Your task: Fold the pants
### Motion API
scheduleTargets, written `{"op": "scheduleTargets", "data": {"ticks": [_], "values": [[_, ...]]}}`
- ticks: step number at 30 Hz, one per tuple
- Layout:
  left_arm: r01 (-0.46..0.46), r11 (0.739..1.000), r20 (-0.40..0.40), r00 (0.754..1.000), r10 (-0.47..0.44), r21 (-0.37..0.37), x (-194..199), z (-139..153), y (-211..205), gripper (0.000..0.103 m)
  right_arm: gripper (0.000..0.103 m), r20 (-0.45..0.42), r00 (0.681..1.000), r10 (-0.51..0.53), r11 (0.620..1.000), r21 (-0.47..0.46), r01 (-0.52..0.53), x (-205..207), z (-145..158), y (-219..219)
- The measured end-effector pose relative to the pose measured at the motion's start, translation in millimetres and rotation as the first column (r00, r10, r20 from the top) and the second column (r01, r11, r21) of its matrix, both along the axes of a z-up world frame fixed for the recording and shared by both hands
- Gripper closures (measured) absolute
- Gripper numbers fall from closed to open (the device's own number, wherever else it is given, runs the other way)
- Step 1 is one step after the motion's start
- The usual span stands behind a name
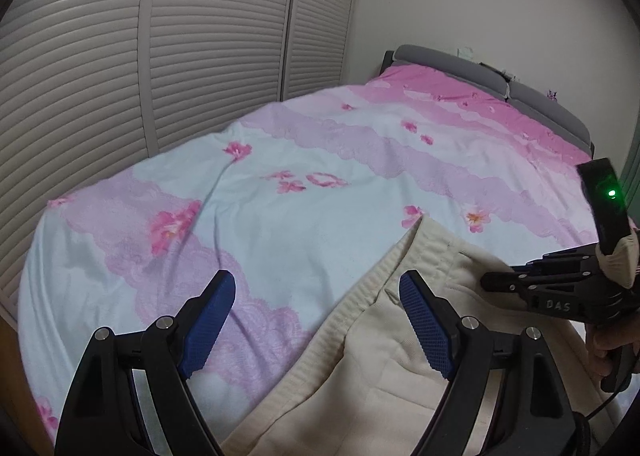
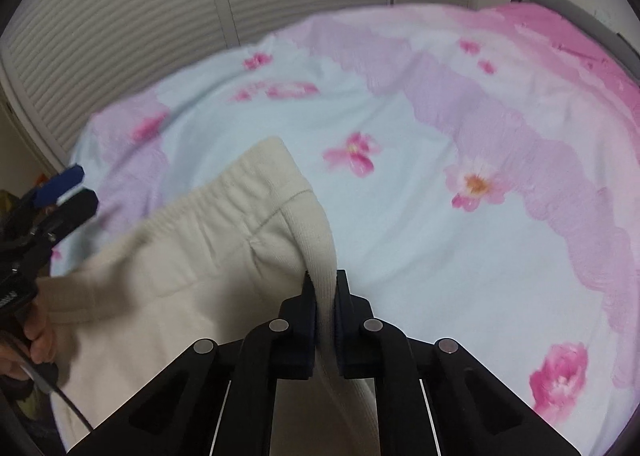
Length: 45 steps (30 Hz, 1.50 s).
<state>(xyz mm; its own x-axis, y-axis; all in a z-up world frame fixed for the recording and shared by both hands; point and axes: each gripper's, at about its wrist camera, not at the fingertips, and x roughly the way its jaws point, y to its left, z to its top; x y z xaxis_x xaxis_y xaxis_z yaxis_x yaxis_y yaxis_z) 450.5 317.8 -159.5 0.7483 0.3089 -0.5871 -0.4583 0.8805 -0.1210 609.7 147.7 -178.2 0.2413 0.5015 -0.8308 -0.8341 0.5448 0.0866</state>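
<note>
Cream pants lie on the floral bedspread, waistband end toward the middle of the bed. My left gripper is open and empty, hovering just above the ribbed waistband edge. In the right wrist view my right gripper is shut on the ribbed waistband of the pants, lifting that edge off the bed. The right gripper also shows in the left wrist view, and the left gripper shows at the left edge of the right wrist view.
The bed has a pink, lilac and white flowered cover. Louvred closet doors stand beyond its far side. A grey headboard is at the back right.
</note>
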Motion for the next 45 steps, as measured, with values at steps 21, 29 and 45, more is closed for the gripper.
{"op": "scheduleTargets", "data": {"ticks": [21, 29, 45], "values": [[-0.028, 0.990, 0.103, 0.995, 0.014, 0.141, -209.7, 77.1, 5.2, 0.013, 0.095, 0.148, 0.961, 0.233, 0.971, 0.029, -0.239, -269.4, 59.3, 24.7], [-0.022, 0.995, 0.040, 0.999, 0.018, 0.101, -217.8, 41.7, 9.3, 0.013, 0.095, 0.078, 0.973, 0.218, 0.976, -0.014, -0.217, -292.4, -14.4, 39.0], [0.038, 0.990, 0.053, 0.998, -0.046, 0.132, -213.5, 41.6, -27.7, 0.013, 0.051, 0.295, 0.952, -0.088, 0.991, 0.121, 0.054, -317.7, 22.7, -39.1]]}}
